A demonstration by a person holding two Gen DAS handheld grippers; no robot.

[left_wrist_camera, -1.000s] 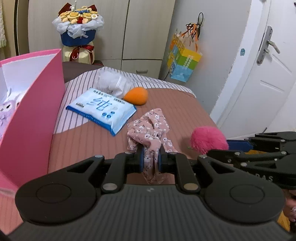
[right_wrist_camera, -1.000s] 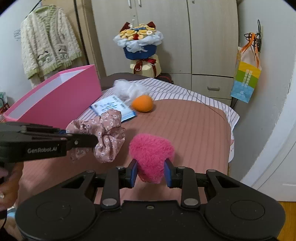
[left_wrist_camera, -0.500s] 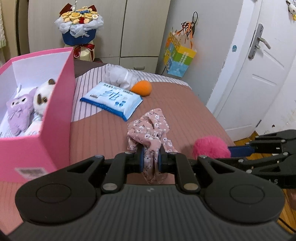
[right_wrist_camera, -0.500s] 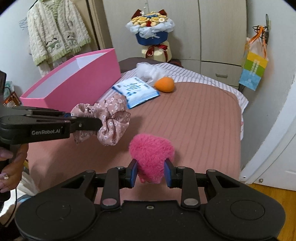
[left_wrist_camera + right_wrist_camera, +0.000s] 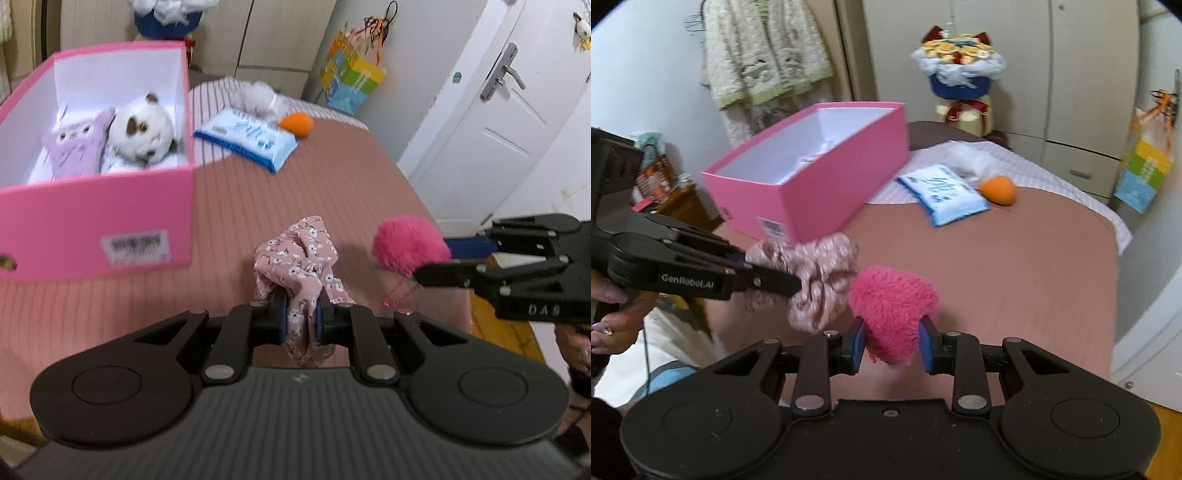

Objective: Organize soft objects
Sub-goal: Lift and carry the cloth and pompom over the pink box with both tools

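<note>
My left gripper (image 5: 300, 314) is shut on a pink floral scrunchie (image 5: 299, 258), held above the bed; it also shows in the right wrist view (image 5: 820, 280). My right gripper (image 5: 891, 345) is shut on a fluffy hot-pink heart (image 5: 892, 306), which shows in the left wrist view (image 5: 408, 245) to the right of the scrunchie. A pink box (image 5: 96, 218) stands open at left on the bed, with a purple plush (image 5: 75, 147) and a white plush (image 5: 142, 131) inside. The box also shows in the right wrist view (image 5: 827, 184).
A blue wipes pack (image 5: 245, 138), an orange soft egg (image 5: 297, 123) and a white bundle (image 5: 258, 98) lie at the far end of the bed (image 5: 314, 177). A white door (image 5: 491, 110) is at right, wardrobes and a bouquet (image 5: 958, 66) behind.
Both grippers have risen and pulled back with their objects held. The left view now looks down into the pink box, showing the plush toys.
</note>
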